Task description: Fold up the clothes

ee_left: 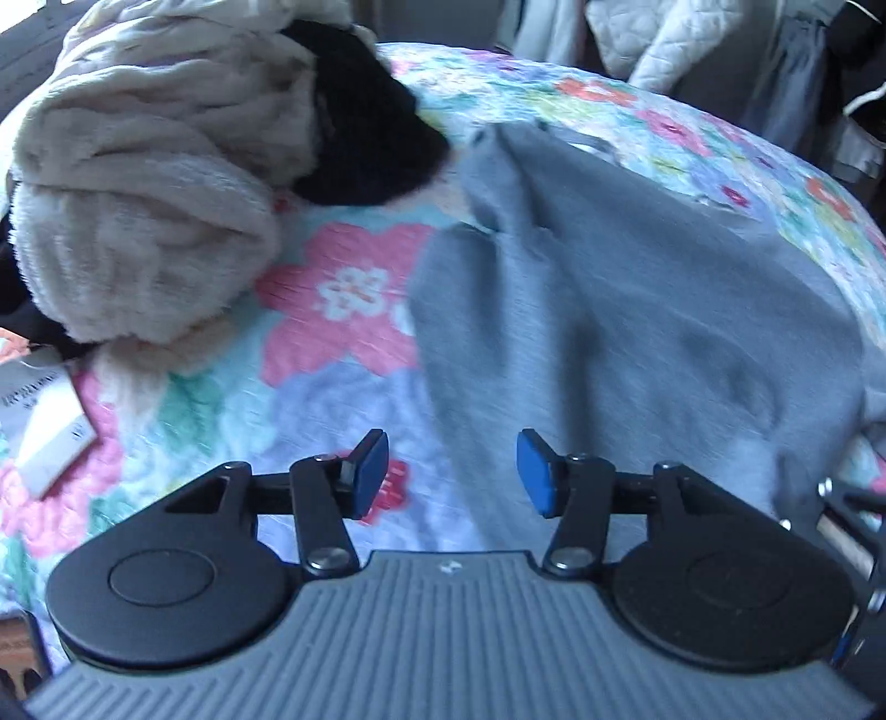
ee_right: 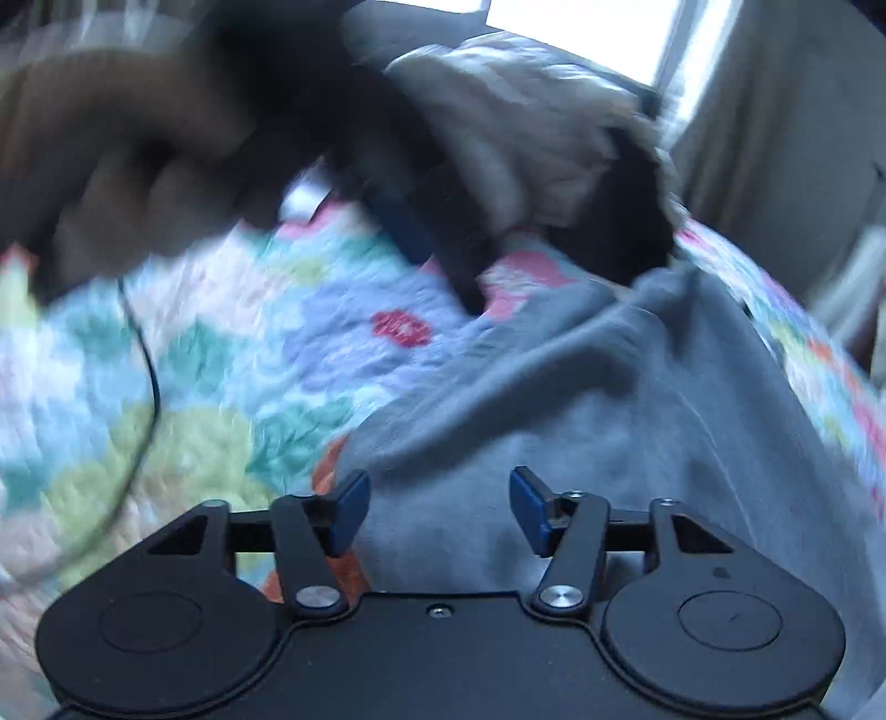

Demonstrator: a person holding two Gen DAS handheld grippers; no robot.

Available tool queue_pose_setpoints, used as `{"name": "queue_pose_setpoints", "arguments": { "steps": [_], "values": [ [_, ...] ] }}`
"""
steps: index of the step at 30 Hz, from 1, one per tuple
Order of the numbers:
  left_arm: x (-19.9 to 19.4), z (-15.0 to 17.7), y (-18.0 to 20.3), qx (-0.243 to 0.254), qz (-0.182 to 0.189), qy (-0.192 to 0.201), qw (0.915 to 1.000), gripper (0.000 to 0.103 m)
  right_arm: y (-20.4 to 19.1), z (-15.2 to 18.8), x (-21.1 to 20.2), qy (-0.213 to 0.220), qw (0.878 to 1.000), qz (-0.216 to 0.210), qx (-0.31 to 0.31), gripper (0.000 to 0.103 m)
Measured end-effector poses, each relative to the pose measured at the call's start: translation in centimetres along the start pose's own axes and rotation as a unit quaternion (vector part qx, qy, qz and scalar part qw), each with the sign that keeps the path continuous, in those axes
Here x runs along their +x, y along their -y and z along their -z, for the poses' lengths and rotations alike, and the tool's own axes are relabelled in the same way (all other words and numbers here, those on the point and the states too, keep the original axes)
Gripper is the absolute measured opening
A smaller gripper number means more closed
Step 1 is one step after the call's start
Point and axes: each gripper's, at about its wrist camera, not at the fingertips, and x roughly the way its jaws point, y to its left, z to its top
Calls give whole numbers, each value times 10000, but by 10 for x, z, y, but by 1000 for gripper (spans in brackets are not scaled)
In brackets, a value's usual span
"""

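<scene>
A grey garment (ee_left: 626, 310) lies spread on the floral quilt (ee_left: 310, 387), with a few wrinkles and a raised fold toward its far end. My left gripper (ee_left: 453, 471) hovers open over the garment's near left edge, nothing between its blue pads. In the right wrist view the same grey garment (ee_right: 581, 399) fills the lower right, and my right gripper (ee_right: 439, 512) stands open just above its near edge. The other gripper (ee_right: 415, 232) and a person's hand (ee_right: 138, 166) appear blurred at the upper left of that view.
A cream fleece bundle (ee_left: 149, 183) with a black piece (ee_left: 360, 116) sits at the quilt's far left. Paper tags (ee_left: 50, 432) lie at the left edge. White and grey clothes (ee_left: 653, 39) hang beyond the bed. A thin black cable (ee_right: 147, 376) crosses the quilt.
</scene>
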Motion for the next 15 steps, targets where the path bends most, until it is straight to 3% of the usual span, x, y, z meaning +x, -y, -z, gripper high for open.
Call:
{"name": "queue_pose_setpoints", "arguments": {
  "steps": [1,2,3,4,5,7,8,10,15],
  "values": [
    [6,-4,-7,-52,-34,-8,10000,52,6,0,-2,10,9999,13,99,65],
    [15,-9,-12,-122,-25,-28,9999,52,11,1,-3,20,9998,25,199,47],
    [24,-14,-17,-186,-64,-64,9998,53,17,1,-5,31,9995,38,298,35],
    [34,-18,-20,-212,-123,-98,9997,53,22,1,-6,41,9992,50,398,14],
    [41,-22,-22,-141,-260,-126,9995,53,28,1,-8,51,9987,63,497,4],
    [49,-26,-21,74,-694,-59,9975,54,39,2,-11,72,9975,88,695,2],
    [50,-27,-23,59,-744,52,9972,59,45,2,-13,82,9968,101,795,1],
    [57,-29,-29,-203,-458,95,9987,69,56,3,-16,102,9949,126,993,1],
    [89,-43,-29,-917,240,-74,9955,70,94,8,-9,84,9891,279,1444,2]
  ]
}}
